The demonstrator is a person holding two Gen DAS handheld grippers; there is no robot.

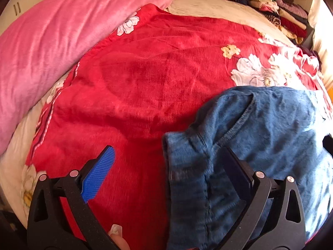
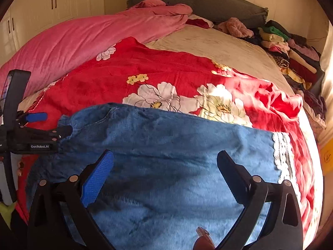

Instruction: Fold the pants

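Blue denim pants (image 2: 166, 156) lie on a red floral blanket (image 2: 145, 62) on a bed; the left wrist view shows their left end (image 1: 260, 137) with a seam. A frayed white hem (image 2: 281, 154) is at the right end. My left gripper (image 1: 168, 162) is open, straddling the pants' left edge, one finger over the blanket, the other over denim. It also shows in the right wrist view (image 2: 47, 125). My right gripper (image 2: 166, 166) is open above the middle of the pants, holding nothing.
A pink duvet (image 2: 83, 41) lies bunched along the left. Beige sheet (image 2: 208, 45) covers the far bed. A pile of folded clothes (image 2: 291, 54) sits at the far right by the grey headboard (image 2: 208, 2). White cupboards (image 2: 52, 6) stand behind.
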